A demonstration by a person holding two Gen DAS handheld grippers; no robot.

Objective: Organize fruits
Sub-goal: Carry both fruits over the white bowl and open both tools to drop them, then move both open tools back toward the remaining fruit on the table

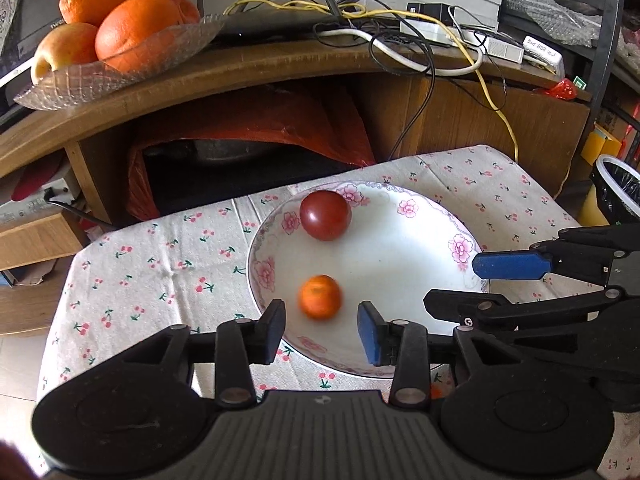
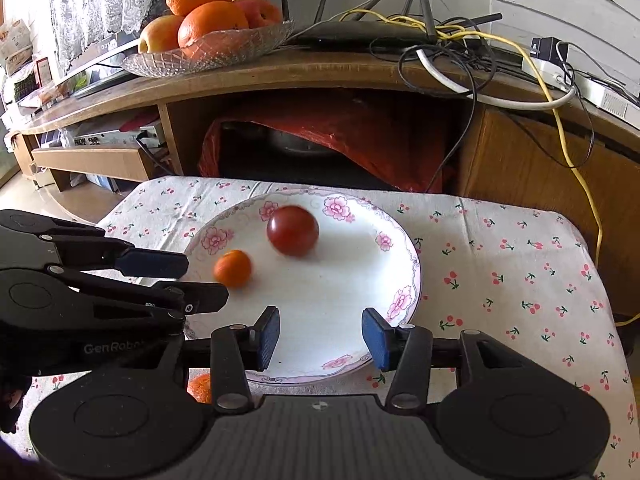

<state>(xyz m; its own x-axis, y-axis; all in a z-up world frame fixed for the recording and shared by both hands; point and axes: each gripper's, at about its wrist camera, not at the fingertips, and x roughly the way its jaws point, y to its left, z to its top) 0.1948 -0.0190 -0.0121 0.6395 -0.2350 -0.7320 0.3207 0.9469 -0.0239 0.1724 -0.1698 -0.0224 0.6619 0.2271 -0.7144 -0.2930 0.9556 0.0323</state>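
Observation:
A white plate with pink flowers sits on the cherry-print tablecloth. In it lie a dark red tomato toward the far rim and a small orange tangerine, blurred. My left gripper is open and empty, with the tangerine just beyond and between its fingertips. My right gripper is open and empty over the plate's near edge. Another small orange fruit shows partly under the right gripper, on the cloth beside the plate.
A glass bowl of oranges and apples stands on the wooden cabinet behind the table. Cables and a router lie there too. A red bag fills the cabinet's opening. A bin stands at the right.

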